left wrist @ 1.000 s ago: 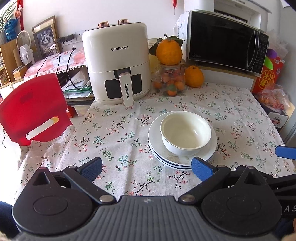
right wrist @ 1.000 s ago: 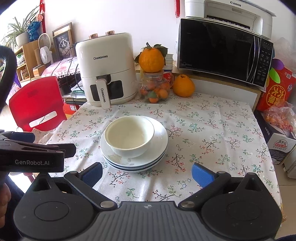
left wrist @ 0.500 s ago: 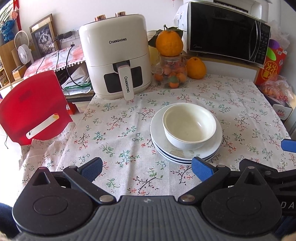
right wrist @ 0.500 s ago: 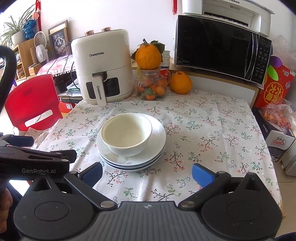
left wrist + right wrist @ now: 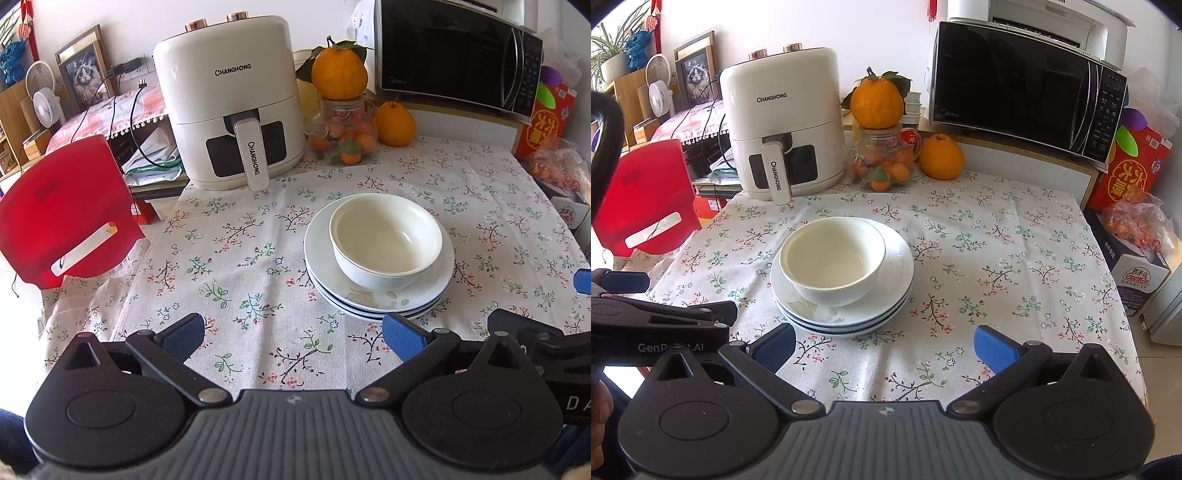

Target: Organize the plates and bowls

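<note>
A white bowl (image 5: 386, 240) sits upright and empty on a stack of white plates (image 5: 369, 295) in the middle of the bench (image 5: 240, 266), which is covered with a flowered cloth. The plates show blue-edged rims at the near side; their exact number is hard to make out, since only the rim edges show beneath the top one and the bowl covers much of its face.

The left tool (image 5: 293, 338) hangs above the near edge of the bench with its jaws spread wide and nothing between them; its blue pads (image 5: 402, 338) are apart from the plates, the right pad just short of the stack's near rim. The right tool (image 5: 884, 343) is likewise wide open and empty, the stack lying ahead of it and a little to its left. In the right wrist view the left tool's body crosses the lower left corner, cut off by the frame edge; in the left wrist view only one blue fingertip and part of the black frame of the right tool show at the right edge.

Behind the stack stand a white air fryer (image 5: 229, 107), a glass jar of small oranges (image 5: 343, 136) with a large orange on top, and a black microwave (image 5: 1027, 88), its top cut off in the left wrist view. A red chair (image 5: 62, 210) stands beside the bench on the left.
</note>
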Action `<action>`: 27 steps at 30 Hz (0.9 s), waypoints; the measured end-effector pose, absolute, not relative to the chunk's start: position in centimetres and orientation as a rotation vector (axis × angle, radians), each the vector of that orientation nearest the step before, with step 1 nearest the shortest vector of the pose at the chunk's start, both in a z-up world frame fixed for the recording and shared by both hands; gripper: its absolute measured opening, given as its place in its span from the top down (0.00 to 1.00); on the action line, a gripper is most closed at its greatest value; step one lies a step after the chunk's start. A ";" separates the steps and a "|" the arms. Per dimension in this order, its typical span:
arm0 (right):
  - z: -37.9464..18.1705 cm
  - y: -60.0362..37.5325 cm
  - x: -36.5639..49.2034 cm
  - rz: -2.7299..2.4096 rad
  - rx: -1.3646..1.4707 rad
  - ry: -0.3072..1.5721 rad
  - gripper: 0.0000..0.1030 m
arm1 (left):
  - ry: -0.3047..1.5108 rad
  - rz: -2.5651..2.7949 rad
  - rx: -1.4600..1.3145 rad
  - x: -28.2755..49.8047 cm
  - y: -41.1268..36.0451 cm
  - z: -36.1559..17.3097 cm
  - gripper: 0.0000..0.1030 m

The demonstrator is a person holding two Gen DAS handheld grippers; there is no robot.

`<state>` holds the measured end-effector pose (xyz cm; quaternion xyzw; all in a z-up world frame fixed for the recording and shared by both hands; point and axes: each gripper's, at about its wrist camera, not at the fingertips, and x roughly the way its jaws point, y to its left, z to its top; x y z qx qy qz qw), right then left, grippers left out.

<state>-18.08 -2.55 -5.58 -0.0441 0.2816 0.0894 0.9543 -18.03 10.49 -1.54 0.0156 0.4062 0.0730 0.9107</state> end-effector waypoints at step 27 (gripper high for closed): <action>-5.6 -2.8 -17.8 0.158 -0.089 0.590 0.05 | 0.846 0.126 0.015 -18.0 10.4 -1.8 0.00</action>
